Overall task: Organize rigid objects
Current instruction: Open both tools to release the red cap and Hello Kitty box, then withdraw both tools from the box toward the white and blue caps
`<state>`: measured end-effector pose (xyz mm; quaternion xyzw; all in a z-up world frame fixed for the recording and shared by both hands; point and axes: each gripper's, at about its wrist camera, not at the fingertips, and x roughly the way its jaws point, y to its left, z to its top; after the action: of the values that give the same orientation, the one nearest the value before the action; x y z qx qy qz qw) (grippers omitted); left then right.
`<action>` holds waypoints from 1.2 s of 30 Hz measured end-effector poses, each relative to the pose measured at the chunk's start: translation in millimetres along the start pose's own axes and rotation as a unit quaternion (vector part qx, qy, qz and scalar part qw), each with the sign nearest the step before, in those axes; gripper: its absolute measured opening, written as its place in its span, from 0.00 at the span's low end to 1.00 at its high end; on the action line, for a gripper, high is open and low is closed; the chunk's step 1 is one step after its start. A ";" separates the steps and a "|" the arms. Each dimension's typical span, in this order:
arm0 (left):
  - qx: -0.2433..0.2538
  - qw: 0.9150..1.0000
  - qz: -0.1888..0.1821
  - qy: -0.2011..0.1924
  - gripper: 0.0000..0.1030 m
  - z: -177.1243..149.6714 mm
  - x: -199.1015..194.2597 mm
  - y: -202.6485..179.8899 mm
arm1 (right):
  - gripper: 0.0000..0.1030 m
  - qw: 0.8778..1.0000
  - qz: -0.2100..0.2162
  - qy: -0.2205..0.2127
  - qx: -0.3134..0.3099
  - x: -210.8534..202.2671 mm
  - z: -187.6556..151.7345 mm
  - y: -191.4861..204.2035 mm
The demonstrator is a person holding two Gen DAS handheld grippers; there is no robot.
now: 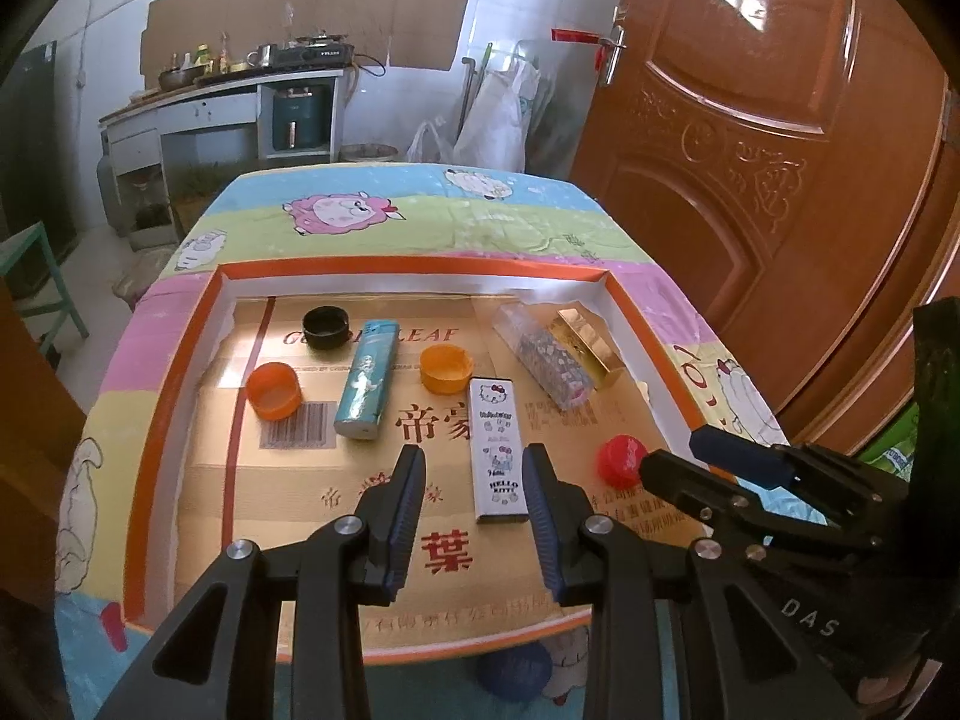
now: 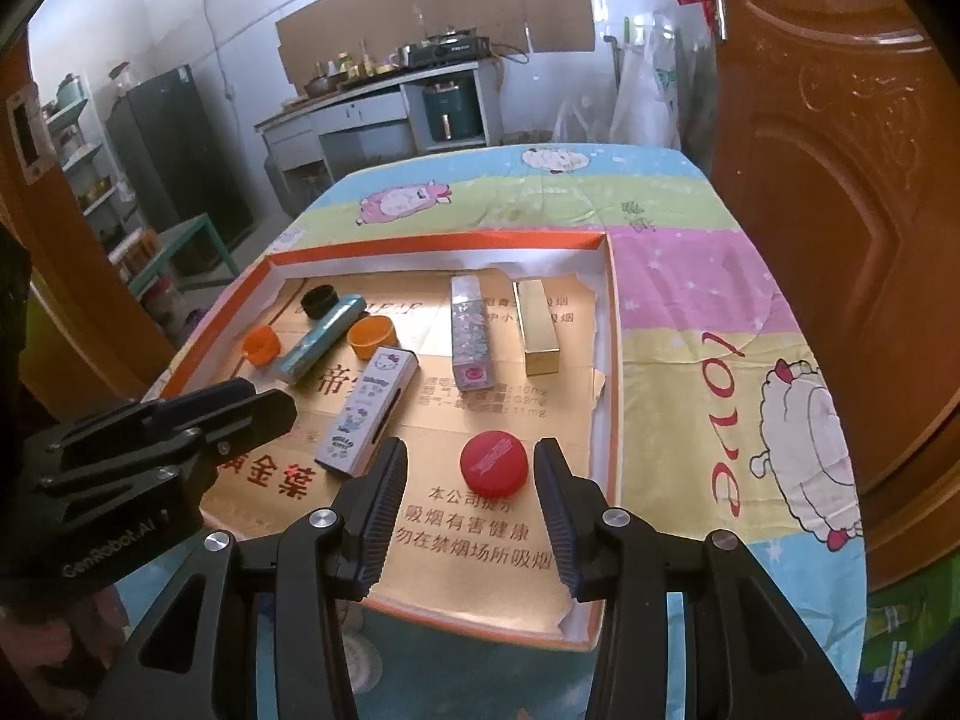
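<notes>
A shallow orange-rimmed tray (image 1: 156, 420) (image 2: 612, 360) holds a black cap (image 1: 326, 327), two orange caps (image 1: 273, 390) (image 1: 445, 367), a teal lighter (image 1: 366, 387), a Hello Kitty box (image 1: 497, 450) (image 2: 369, 414), a patterned clear box (image 2: 471, 333), a gold box (image 2: 539, 330) and a red cap (image 2: 494, 461) (image 1: 621, 459). My right gripper (image 2: 469, 453) (image 1: 669, 456) stands open astride the red cap, its pads clear of it. Over the near end of the Hello Kitty box hovers my left gripper (image 1: 473, 462) (image 2: 264, 402), open, with a wide gap on its left side.
The tray lies on a table with a cartoon sheep cloth (image 2: 720, 312). A blue cap (image 1: 513, 669) sits on the cloth just outside the tray's near rim. A brown wooden door (image 1: 780, 180) stands close on the right, a green stool (image 1: 36, 276) on the left.
</notes>
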<state>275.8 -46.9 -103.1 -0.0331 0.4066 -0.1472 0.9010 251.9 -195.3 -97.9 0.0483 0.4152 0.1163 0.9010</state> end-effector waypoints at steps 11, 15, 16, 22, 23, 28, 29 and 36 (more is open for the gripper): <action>0.006 1.000 0.002 -0.006 0.33 -13.9 -29.5 -1.8 | 0.45 1.000 -0.002 -0.013 -0.005 -31.8 -9.0 14.4; 0.006 1.000 0.004 -0.015 0.33 -18.0 -42.7 -2.1 | 0.45 1.000 -0.003 -0.017 -0.008 -43.5 -13.1 20.3; 0.006 1.000 0.004 -0.018 0.33 -19.0 -46.0 -1.8 | 0.44 1.000 -0.004 -0.019 -0.009 -47.0 -14.5 22.1; 0.002 1.000 0.007 -0.030 0.33 -26.6 -65.7 2.7 | 0.45 1.000 -0.007 -0.026 -0.012 -63.6 -21.6 29.4; 0.001 0.999 0.007 -0.032 0.33 -28.3 -68.7 3.8 | 0.45 1.000 -0.008 -0.027 -0.013 -66.5 -23.2 30.8; -0.003 0.999 0.009 -0.036 0.33 -37.0 -81.0 9.4 | 0.45 0.999 -0.011 -0.030 -0.019 -79.6 -33.4 38.4; -0.004 0.999 0.009 -0.037 0.33 -39.1 -83.7 10.5 | 0.45 0.999 -0.012 -0.030 -0.020 -81.1 -35.6 39.5; -0.010 0.999 0.010 -0.042 0.33 -55.6 -99.8 17.2 | 0.45 0.999 -0.012 -0.025 -0.031 -88.9 -54.9 51.0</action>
<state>176.2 2.0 -71.1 -0.0440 0.3701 -0.1325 0.9184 145.7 -168.7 -58.8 0.0182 0.3891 0.1173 0.9135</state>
